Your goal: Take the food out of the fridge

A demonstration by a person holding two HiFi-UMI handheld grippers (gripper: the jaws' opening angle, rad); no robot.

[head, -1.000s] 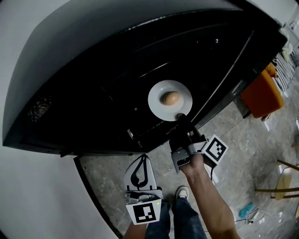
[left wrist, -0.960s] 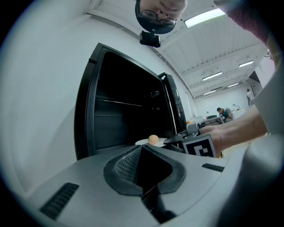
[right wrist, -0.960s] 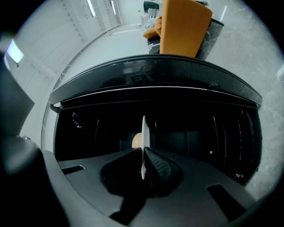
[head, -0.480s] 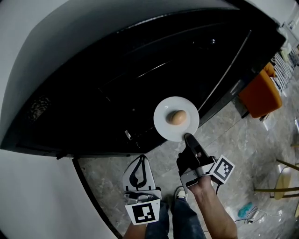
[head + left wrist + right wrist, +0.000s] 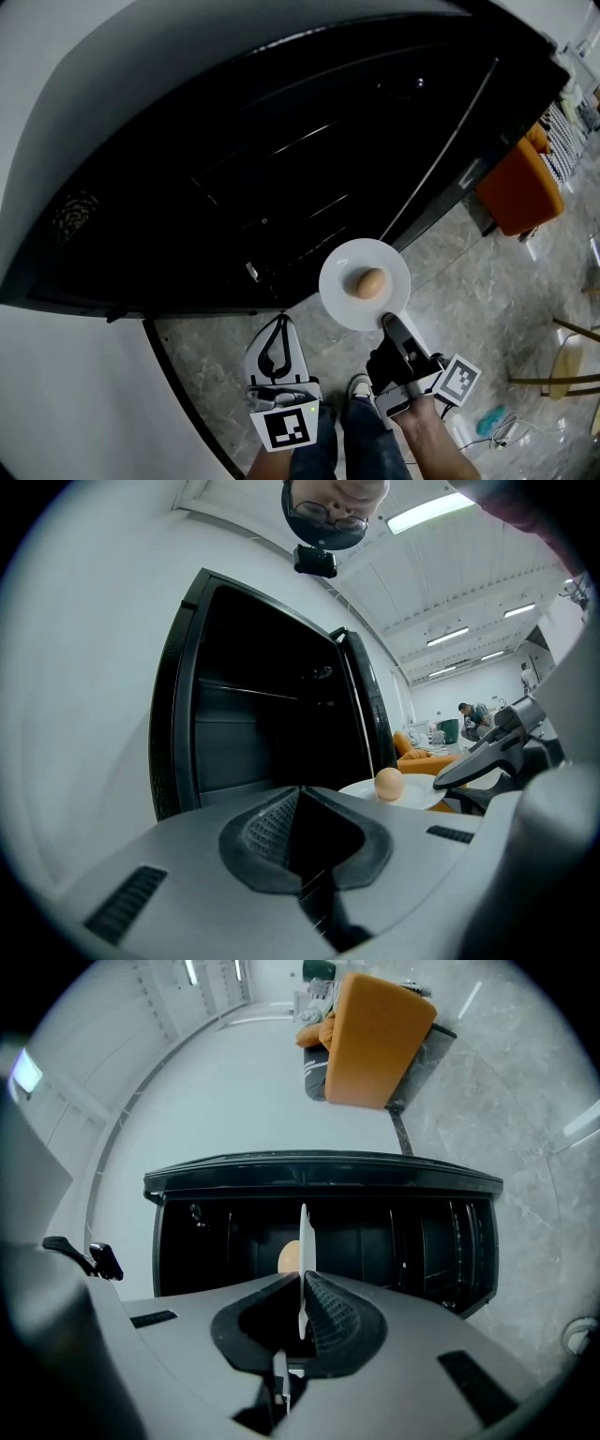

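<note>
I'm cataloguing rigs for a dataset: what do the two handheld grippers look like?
Left gripper: pale grey body, dark ribbed pads, a white cube with a black square marker. Right gripper: darker jaws, grey body, a like marker cube. No sleeves show; the person wears blue jeans.

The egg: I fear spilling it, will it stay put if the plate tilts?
Probably not: the egg is round and lies loose on the smooth plate, so it would likely roll. The right gripper pinches only the rim, so tipping seems easy.
</note>
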